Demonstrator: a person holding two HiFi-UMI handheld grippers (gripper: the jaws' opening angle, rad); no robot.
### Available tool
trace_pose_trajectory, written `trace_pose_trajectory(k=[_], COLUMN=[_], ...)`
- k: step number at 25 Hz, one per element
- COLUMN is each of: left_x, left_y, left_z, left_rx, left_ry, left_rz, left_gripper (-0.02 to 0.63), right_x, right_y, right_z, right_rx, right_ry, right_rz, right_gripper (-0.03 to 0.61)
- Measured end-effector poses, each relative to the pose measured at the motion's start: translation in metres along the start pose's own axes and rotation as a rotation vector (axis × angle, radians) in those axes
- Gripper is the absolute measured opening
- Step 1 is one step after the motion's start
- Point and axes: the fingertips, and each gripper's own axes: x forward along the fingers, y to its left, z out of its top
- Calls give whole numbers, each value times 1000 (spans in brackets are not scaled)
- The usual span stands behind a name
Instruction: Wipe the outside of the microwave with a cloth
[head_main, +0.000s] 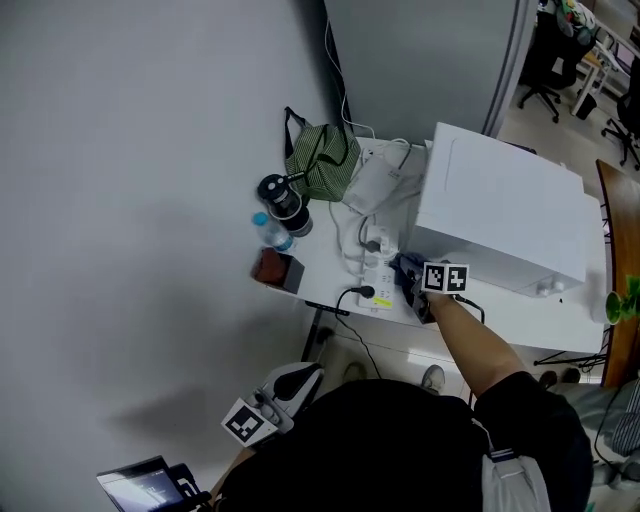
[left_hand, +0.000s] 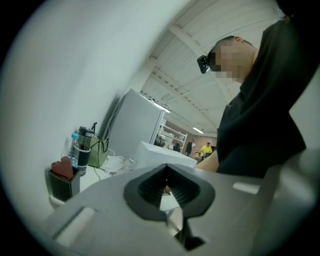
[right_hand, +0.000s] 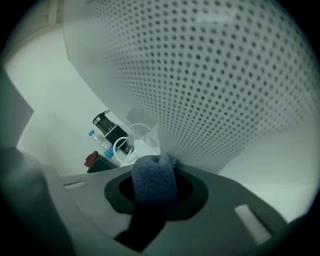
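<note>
My right gripper (head_main: 415, 285) is clenched on the blue cloth (right_hand: 154, 180). A fold of it is bunched between the jaws and set against the perforated side of the white microwave (head_main: 500, 205), at that box's 8 o'clock corner in the head view. My left gripper (head_main: 280, 395) hangs off the table (head_main: 325, 270) at 7 o'clock, jaws closed together on nothing. A power strip (head_main: 378, 285) lies just beside the right gripper, and a green bag (head_main: 320, 160) stands at the microwave's 9 o'clock
</note>
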Motion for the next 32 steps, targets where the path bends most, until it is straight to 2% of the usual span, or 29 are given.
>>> trace_pose_trajectory(k=[5, 11, 14, 19, 25, 29, 32], left_x=[20, 74, 112, 171, 222, 243, 251], left_y=[-7, -31, -52, -98, -147, -170, -180], left_z=[1, 10, 11, 12, 11, 11, 11], left_rx=[2, 47, 77, 113, 157, 175, 183], left_ry=[27, 66, 82, 109, 129, 138, 135], left_rz=[-46, -159, -242, -367, -462, -476, -473], left_gripper=[3, 3, 3, 3, 3, 3, 3], right_x=[-3, -61, -109, -204, -274, -283, -280], right_y=[-4, -30, -64, -129, -173, -174, -157], right_z=[-3, 1, -1, -7, -9, -10, -17], right_rx=[64, 88, 111, 114, 125, 144, 170], right_ry=[4, -26, -48, -87, -127, -126, -71], right_rz=[20, 19, -13, -116, -177, -140, -29], right_gripper=[80, 80, 80, 80, 79, 80, 80])
